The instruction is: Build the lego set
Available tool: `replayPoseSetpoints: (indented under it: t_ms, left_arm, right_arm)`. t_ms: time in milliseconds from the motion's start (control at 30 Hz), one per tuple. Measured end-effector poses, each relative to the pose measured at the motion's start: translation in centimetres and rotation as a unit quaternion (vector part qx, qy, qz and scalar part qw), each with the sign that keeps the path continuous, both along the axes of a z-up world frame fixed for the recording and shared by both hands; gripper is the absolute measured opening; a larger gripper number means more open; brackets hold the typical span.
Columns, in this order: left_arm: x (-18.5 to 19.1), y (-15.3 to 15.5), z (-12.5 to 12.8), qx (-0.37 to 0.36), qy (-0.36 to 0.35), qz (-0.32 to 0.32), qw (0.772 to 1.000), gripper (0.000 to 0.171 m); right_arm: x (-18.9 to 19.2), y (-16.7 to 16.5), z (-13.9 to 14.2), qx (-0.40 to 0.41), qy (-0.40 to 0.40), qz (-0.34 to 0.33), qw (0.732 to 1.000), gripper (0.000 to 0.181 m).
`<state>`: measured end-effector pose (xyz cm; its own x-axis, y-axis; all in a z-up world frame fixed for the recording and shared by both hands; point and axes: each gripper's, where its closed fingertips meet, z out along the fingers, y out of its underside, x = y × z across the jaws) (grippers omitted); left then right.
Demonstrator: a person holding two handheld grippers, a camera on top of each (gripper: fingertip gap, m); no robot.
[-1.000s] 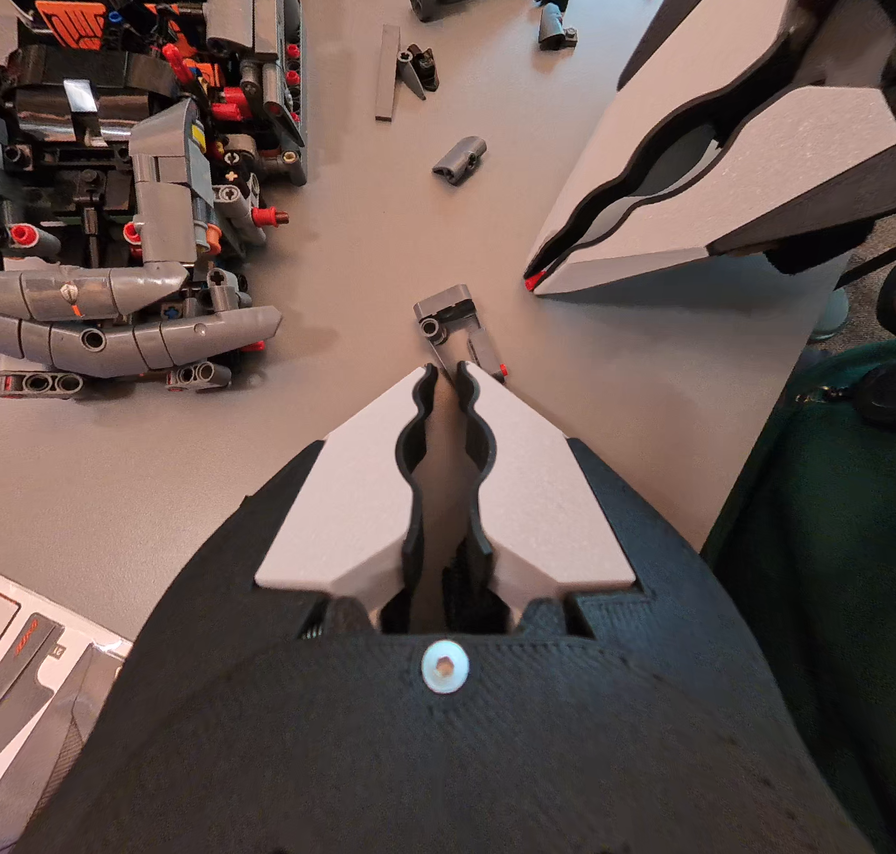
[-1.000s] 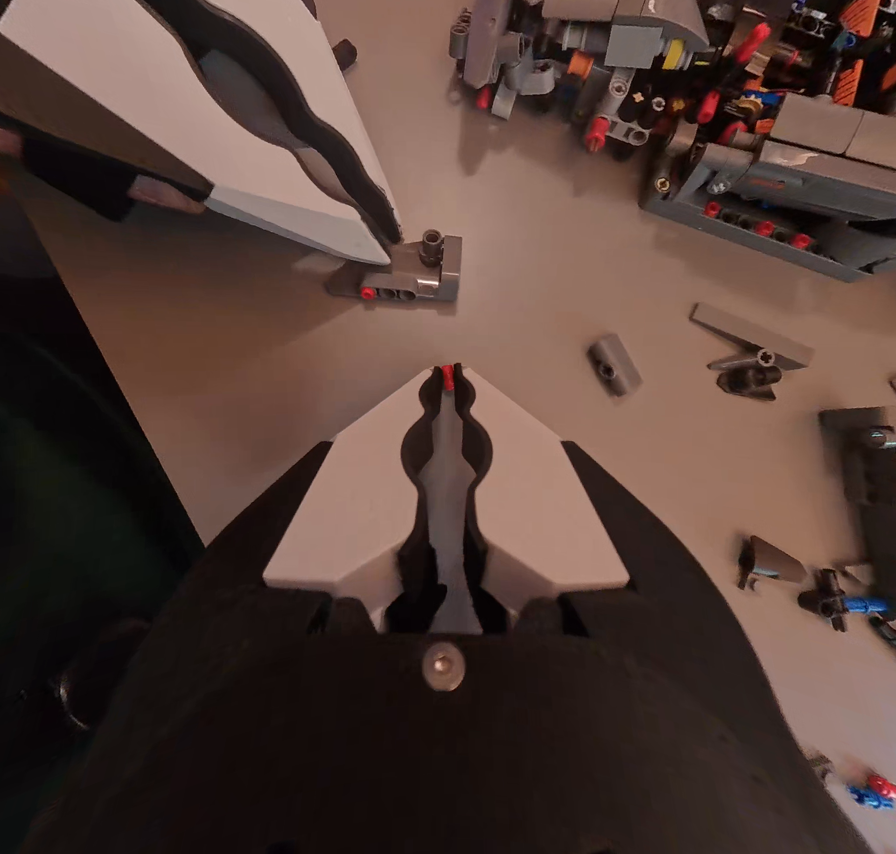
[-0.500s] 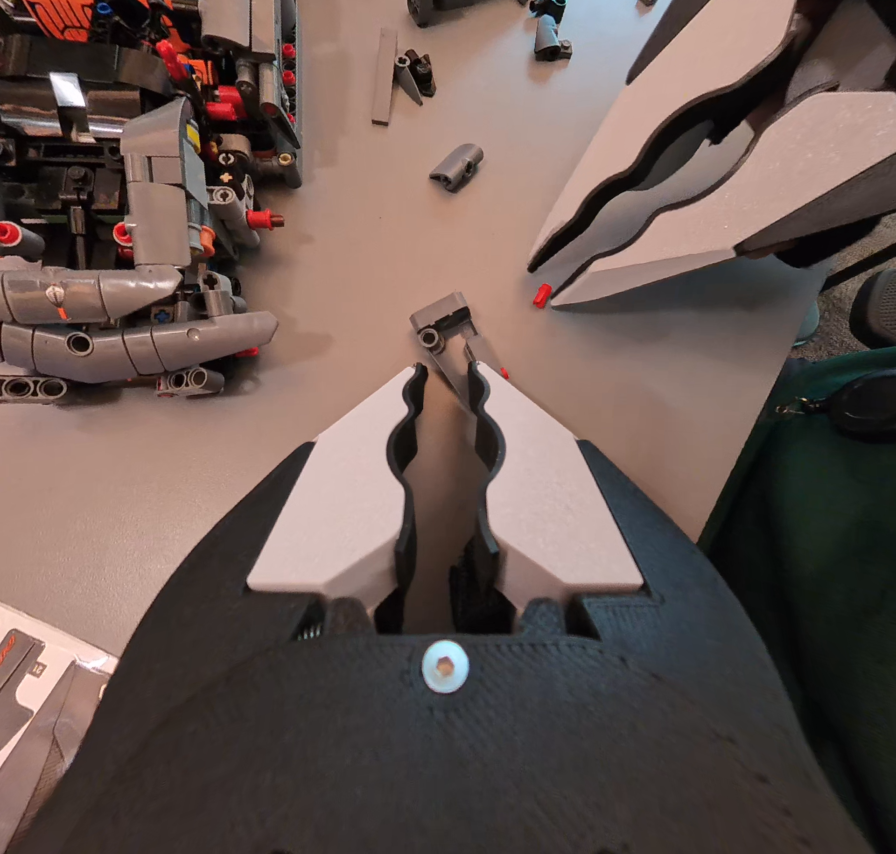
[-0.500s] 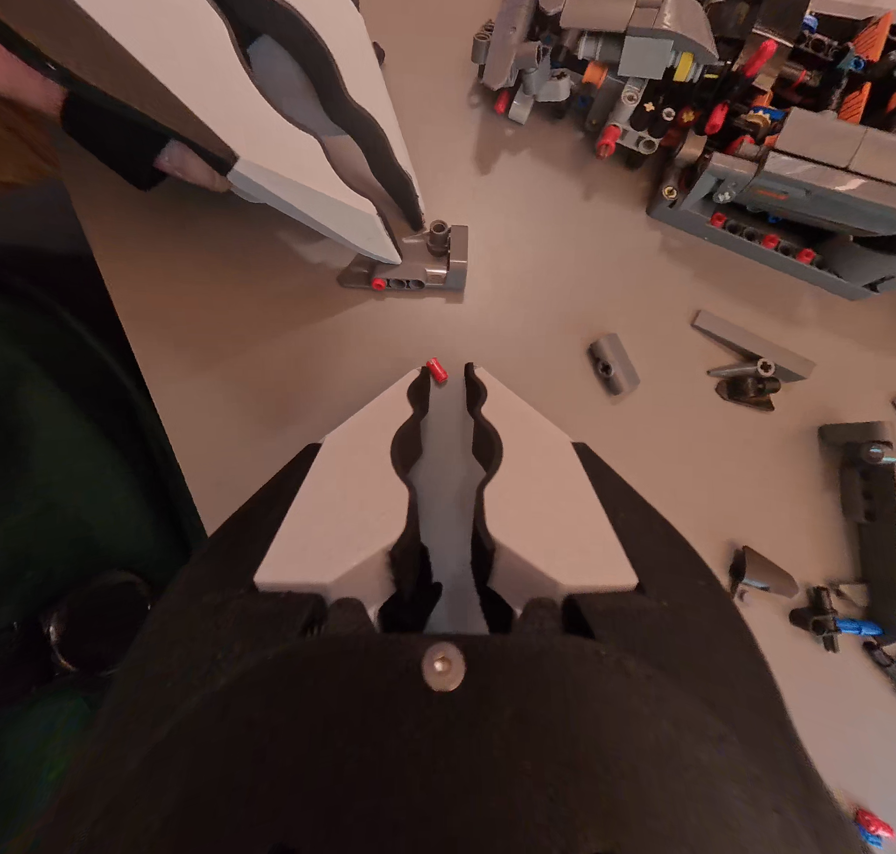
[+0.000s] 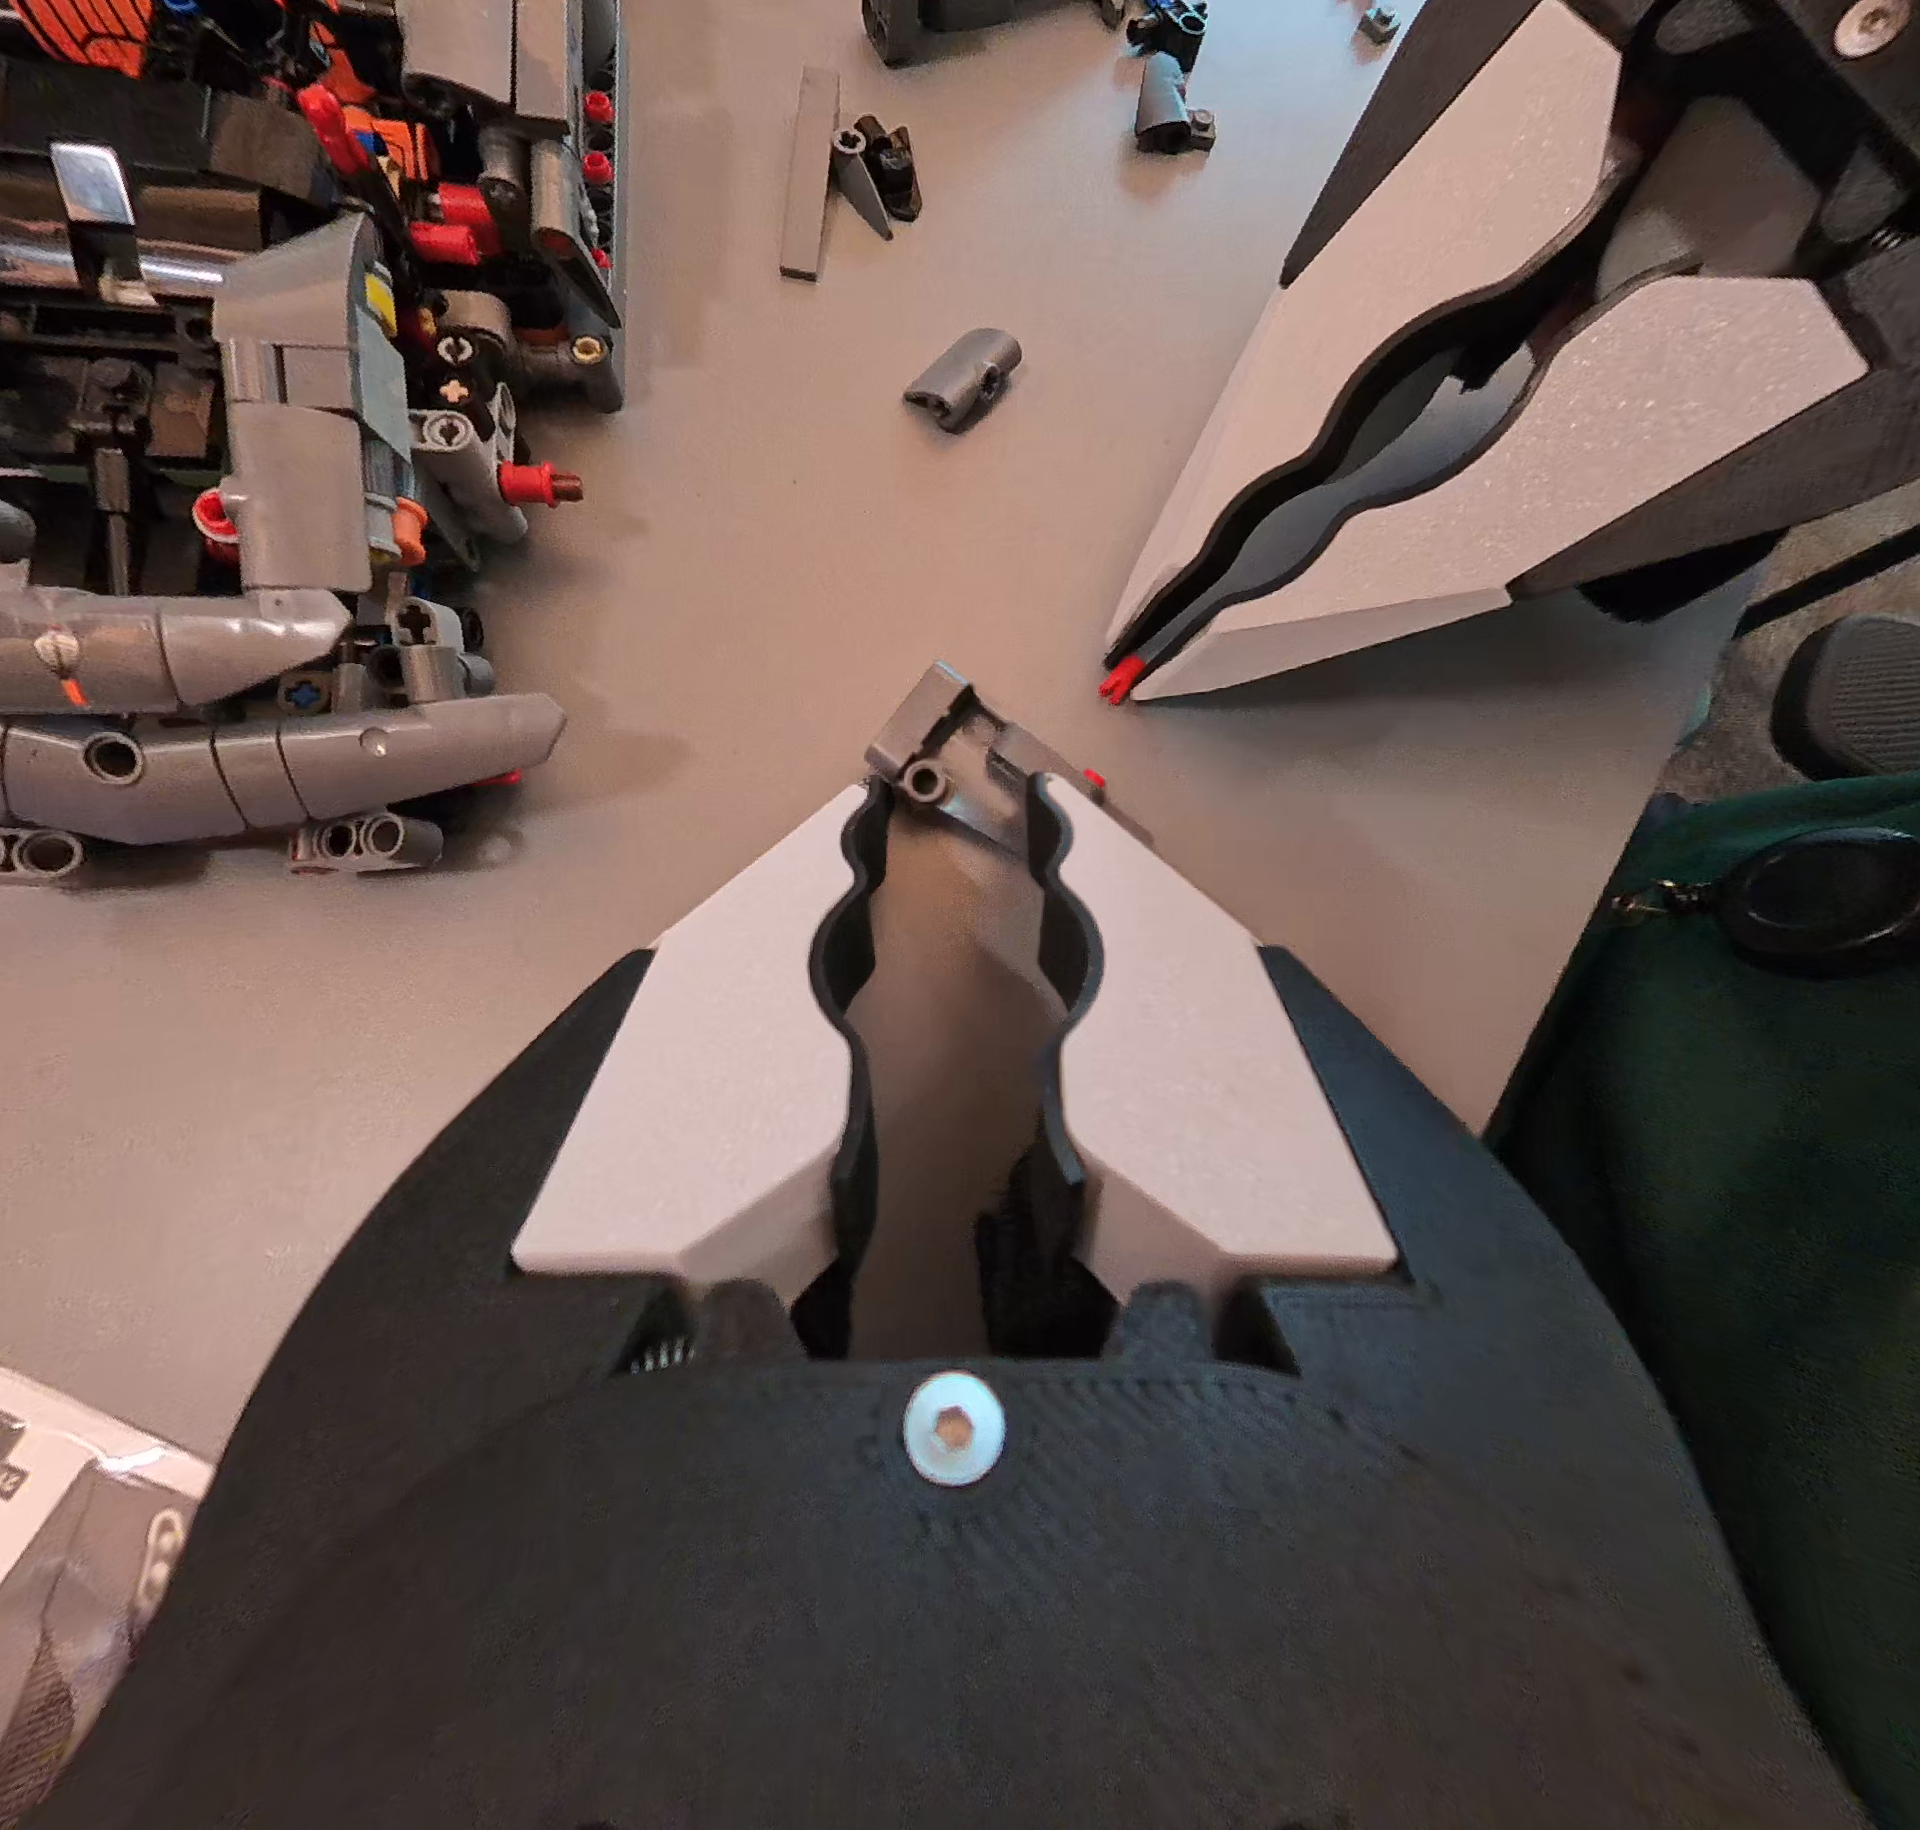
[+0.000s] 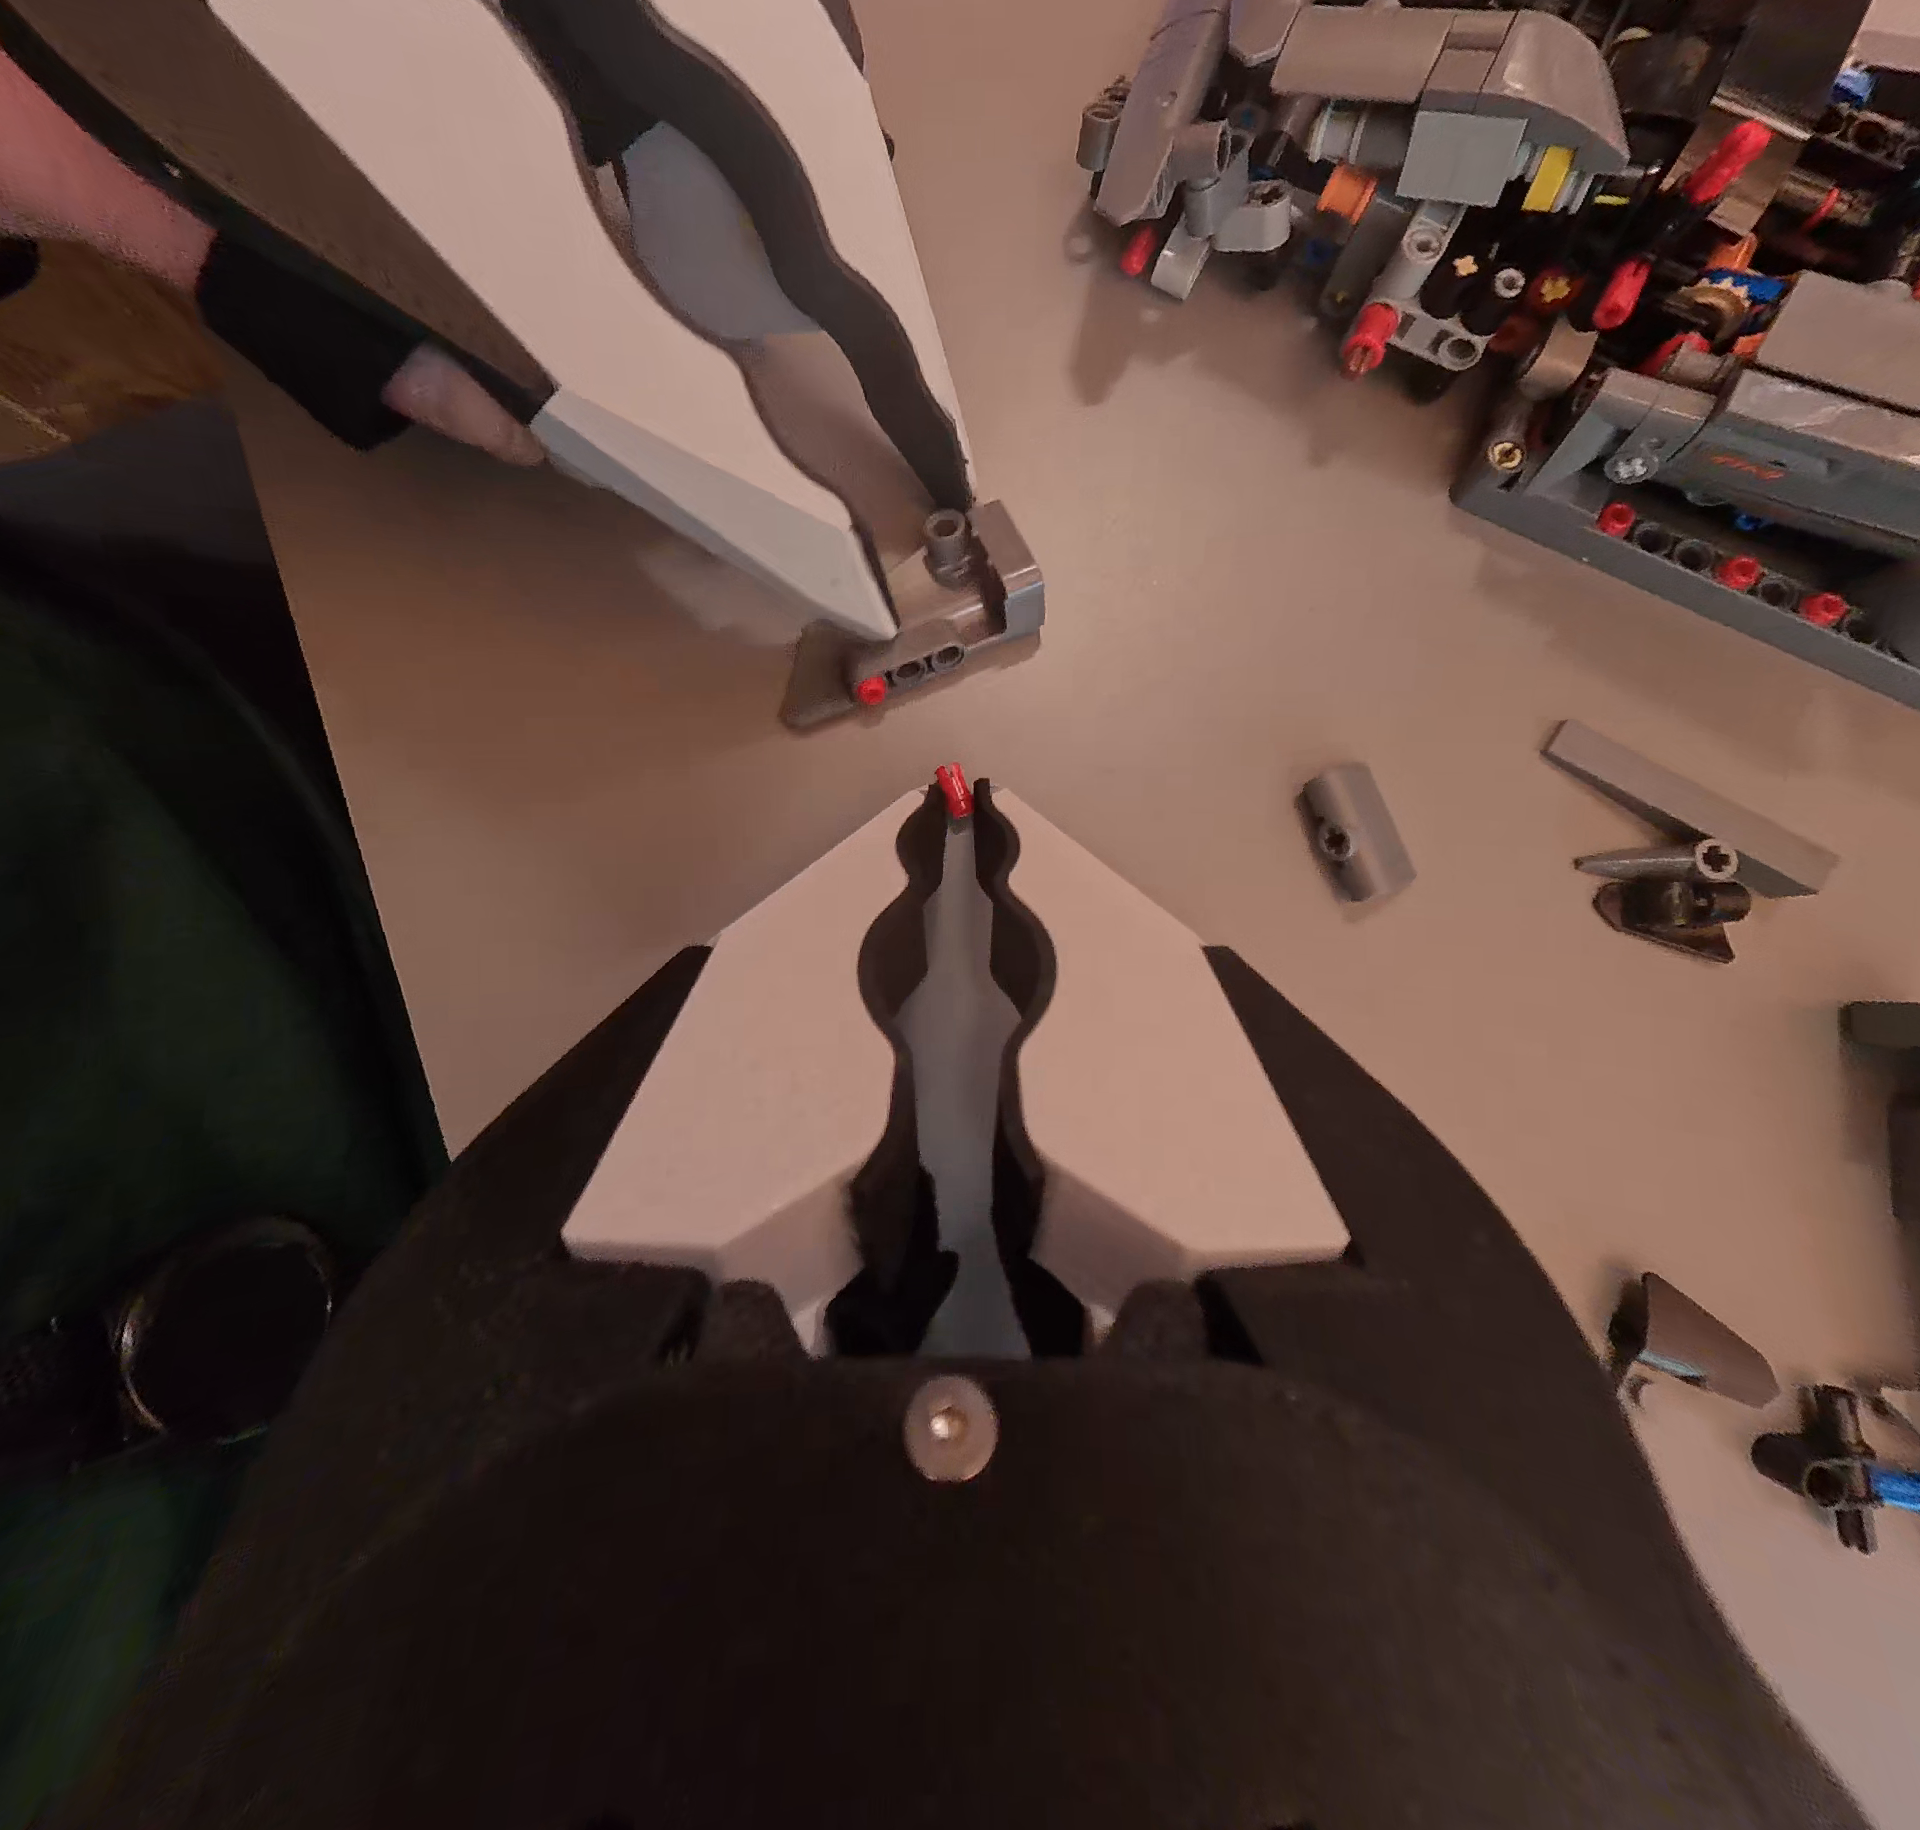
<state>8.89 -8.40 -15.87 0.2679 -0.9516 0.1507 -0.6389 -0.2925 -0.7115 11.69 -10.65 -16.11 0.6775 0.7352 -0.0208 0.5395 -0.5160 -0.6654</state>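
Observation:
A small grey lego sub-assembly [image 5: 925, 710] with a red pin in its side [image 6: 871, 689] lies on the grey table. My left gripper [image 5: 956, 793] is open, its fingertips straddling this piece; it shows in the right wrist view [image 6: 920, 565] too. My right gripper [image 6: 961, 793] is shut on a small red pin [image 6: 953, 791], held a short way from the sub-assembly's pin holes. It also shows in the left wrist view [image 5: 1127, 668] with the red pin [image 5: 1117, 681] at its tip. The large grey, black and orange model [image 5: 281, 492] stands beyond, also in the right wrist view [image 6: 1507, 149].
Loose parts lie on the table: a grey connector [image 5: 966, 393] [image 6: 1351, 835], a flat grey panel with a dark piece [image 5: 810, 170] [image 6: 1683, 804], blue pins [image 6: 1849, 1468]. A sheet in a plastic bag [image 5: 62, 1531] lies near left. The table edge [image 5: 1507, 1001] borders green cloth [image 5: 1714, 1157]. One gripper's finger ends stand about 4 cm off the other's. It is some 6 cm from my right tips to the grey connector [image 5: 966, 393]. It is also in sight in the right wrist view [image 6: 1327, 794].
My left gripper opened and moved forward around the sub-assembly. My right gripper let the red pin drop onto the table half a second ago and has closed on it again.

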Motion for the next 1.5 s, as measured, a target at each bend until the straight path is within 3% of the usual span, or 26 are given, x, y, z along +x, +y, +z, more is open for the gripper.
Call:
replayPoseSetpoints:
  t_ms: [700,1167,1500]
  left_arm:
    - [0.8,0.4,-0.2,0.047,0.02,0.002,0.999,0.013]
    - [1.0,0.8,-0.1,0.094,0.024,0.028,0.995,0.01]
    - [-0.6,1.2,-0.2,0.068,0.042,0.039,0.996,0.03]
  right_arm:
    - [-1.2,1.3,0.0,0.027,-0.003,-0.002,1.0,0.002]
    - [-1.4,1.3,0.0,0.029,0.013,-0.05,0.998,0.002]
    - [-1.6,1.5,0.0,0.034,0.021,-0.051,0.998,0.002]
